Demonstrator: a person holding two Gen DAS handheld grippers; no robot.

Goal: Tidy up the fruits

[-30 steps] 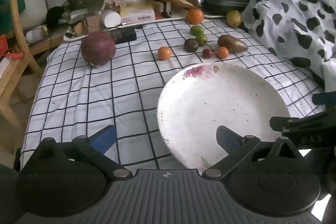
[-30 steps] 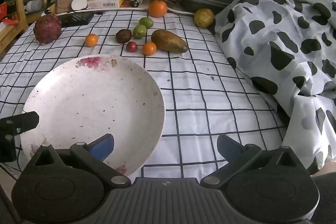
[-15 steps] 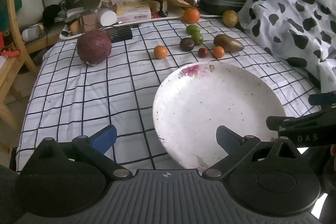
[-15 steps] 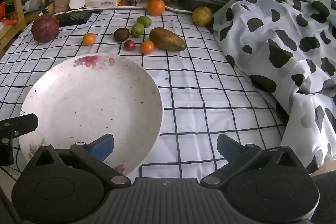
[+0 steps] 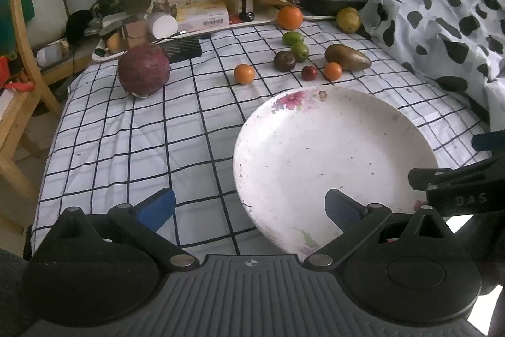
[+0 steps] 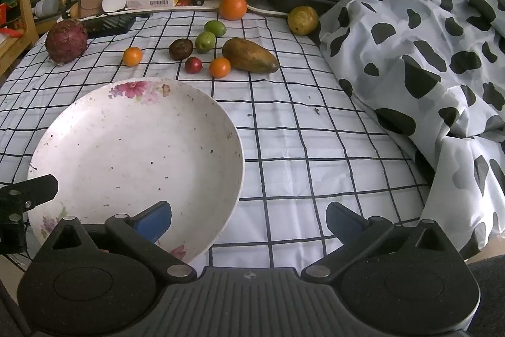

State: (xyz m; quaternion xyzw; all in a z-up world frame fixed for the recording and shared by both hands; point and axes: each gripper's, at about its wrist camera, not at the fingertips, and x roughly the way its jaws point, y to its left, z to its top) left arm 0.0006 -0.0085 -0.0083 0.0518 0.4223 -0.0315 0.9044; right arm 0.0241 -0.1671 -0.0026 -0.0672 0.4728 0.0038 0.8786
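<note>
Both tongs spread wide, nothing between the pads. Left tongs [image 5: 249,206] sit low at the near edge of the counter [image 5: 126,128], right pad over the near rim of the white plate [image 5: 334,153]. Right tongs [image 6: 249,218] sit beside them, left pad over the same plate's near rim [image 6: 135,147]; its black frame shows at the right edge of the left wrist view.

Plate is w/o fruit, floral print at the far rim, dark specks across it. It rests on the black-grid white cloth.

Fruit all lies beyond the plate, none touching it:
- big dark-red round fruit [image 5: 144,69], far left, well apart from the rest
- small orange [image 5: 244,74], alone, between the red fruit and the cluster
- cluster: dark brown fruit [image 6: 180,49], two green ones [image 6: 205,41] [image 6: 215,28] just behind it, small red one [image 6: 193,65], another small orange [image 6: 220,67] just beside the brown-green mango [image 6: 250,55]
- large orange [image 6: 233,7] at the cloth's far edge
- yellow fruit [image 6: 303,20] far right, against the cow-print cover [image 6: 426,59]

Clutter behind: boxes, bags, plant stems. Wooden chair [image 5: 19,59] at left.
</note>
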